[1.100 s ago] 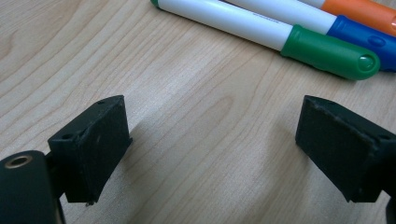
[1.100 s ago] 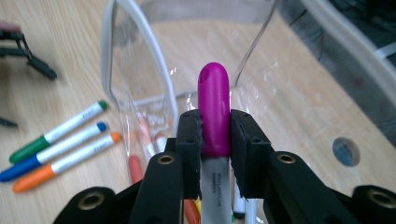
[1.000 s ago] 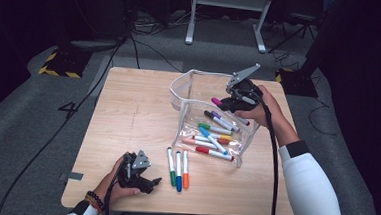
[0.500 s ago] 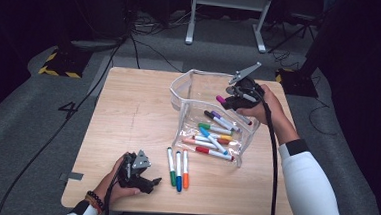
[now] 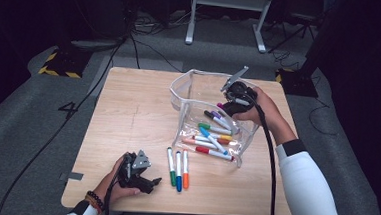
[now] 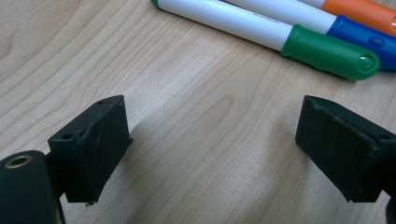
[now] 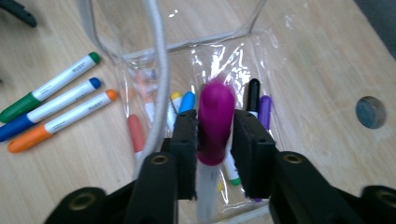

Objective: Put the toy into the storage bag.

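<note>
A clear plastic pouch stands open on the wooden table with several coloured markers in it. My right gripper points into the pouch's mouth. Its jaws have just been opening, and a magenta-capped marker stands between the pads with only slim gaps at its sides. My left gripper rests open on the table near the front edge, nothing between its jaws. Beside it lie a green marker, a blue marker and an orange marker.
The three loose markers lie side by side just left of the pouch's near corner. A round hole sits in the tabletop at the right side. A cable trails from the right gripper along the sleeve. Dark floor surrounds the table.
The right gripper's jaws have parted a little around the magenta marker. Both hands stay where they were.
</note>
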The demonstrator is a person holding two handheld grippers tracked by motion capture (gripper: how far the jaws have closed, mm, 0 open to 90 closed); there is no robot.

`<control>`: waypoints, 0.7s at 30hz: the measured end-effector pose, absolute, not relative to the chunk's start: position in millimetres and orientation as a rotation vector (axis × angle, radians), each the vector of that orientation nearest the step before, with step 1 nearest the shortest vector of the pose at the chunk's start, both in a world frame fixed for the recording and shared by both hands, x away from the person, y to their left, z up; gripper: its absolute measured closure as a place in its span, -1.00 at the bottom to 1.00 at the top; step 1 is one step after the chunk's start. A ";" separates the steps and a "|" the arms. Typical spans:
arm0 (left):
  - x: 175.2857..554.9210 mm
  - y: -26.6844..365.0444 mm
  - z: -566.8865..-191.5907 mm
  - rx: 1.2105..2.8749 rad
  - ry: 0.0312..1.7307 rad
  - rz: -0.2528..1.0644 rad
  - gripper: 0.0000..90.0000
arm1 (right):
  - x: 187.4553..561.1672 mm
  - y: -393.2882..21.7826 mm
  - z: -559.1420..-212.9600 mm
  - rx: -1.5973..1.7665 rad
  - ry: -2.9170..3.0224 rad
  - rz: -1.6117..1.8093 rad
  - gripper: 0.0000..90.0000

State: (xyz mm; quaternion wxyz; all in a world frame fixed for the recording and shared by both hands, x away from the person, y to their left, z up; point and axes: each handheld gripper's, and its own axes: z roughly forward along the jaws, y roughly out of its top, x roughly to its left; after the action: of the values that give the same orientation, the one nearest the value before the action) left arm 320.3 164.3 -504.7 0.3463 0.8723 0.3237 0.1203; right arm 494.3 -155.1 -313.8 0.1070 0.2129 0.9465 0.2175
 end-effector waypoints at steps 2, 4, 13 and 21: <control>320.3 164.3 -504.7 2.264 0.839 0.312 -0.78 | 493.3 -158.8 -312.3 0.653 2.765 0.687 0.39; 320.3 164.3 -504.8 2.263 0.839 0.312 -0.78 | 490.3 -162.9 -309.3 0.648 2.725 0.734 0.25; 320.3 164.3 -504.7 2.264 0.839 0.312 -0.78 | 465.1 -204.0 -289.8 0.712 2.492 1.049 -0.18; 320.3 164.3 -504.7 2.264 0.839 0.312 -0.78 | 430.2 -250.3 -274.2 0.701 2.338 1.140 -0.25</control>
State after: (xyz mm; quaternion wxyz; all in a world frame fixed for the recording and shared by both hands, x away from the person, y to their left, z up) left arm 320.3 164.3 -504.7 0.3464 0.8724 0.3234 0.1201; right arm 430.2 -250.3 -274.2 0.2219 0.2537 0.8463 0.4126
